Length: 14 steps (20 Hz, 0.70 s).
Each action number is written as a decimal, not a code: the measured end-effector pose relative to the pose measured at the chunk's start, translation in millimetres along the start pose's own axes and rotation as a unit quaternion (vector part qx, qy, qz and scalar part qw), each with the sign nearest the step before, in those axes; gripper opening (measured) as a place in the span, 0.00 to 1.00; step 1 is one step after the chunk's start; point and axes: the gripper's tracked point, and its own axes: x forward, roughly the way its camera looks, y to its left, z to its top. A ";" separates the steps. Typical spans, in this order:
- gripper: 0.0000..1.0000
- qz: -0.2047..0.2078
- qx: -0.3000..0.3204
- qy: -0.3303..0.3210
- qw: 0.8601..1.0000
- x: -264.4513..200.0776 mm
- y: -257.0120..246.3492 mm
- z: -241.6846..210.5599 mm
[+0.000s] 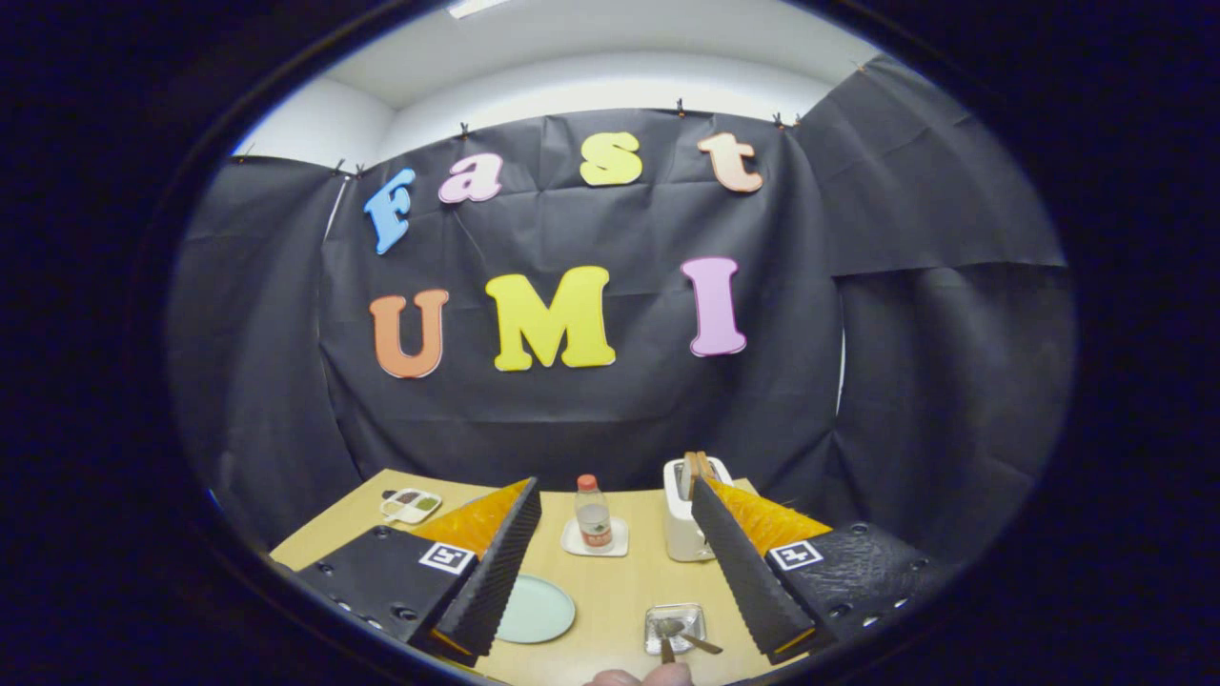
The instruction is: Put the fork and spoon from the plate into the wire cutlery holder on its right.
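Fingers spread wide, holding nothing. They hang above the counter, tilted so the view runs forward over the counter toward the booth wall.

Between the fingers, low and near: a small shiny square holder on the counter. Two utensils lie in or across it, handles poking out toward the camera; I take them for the fork and spoon, but which is which cannot be told at this size. Whether they sit inside the holder or just rest on its rim is also unclear.

Just left of the holder, partly under the left finger: a pale green plate. It looks bare. So the holder is on the plate's right, as the task says, and both utensils appear to be at the holder already. Judgement: task at or near its end.

Below the holder, part of a hand shows.

Further out: a bottle on a white coaster, a white toaster with toast in it just beside the right finger, a small tray far left.

Risks from here:
- Handles stick out past the holder's rim; any low sweep of the fingers could catch them and flip the utensils out or drag the light holder.
- If the utensils only rest on the rim, a knock on the counter could spill them.
- The right finger passes near the toaster; a careless swing right could bump it.
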 end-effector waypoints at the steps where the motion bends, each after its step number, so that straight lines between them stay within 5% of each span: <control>1: 0.96 0.003 -0.001 -0.006 1.000 -3.2 2.1 1.1; 14: 0.96 -0.011 0.001 -0.012 1.000 -12.0 1.7 8.5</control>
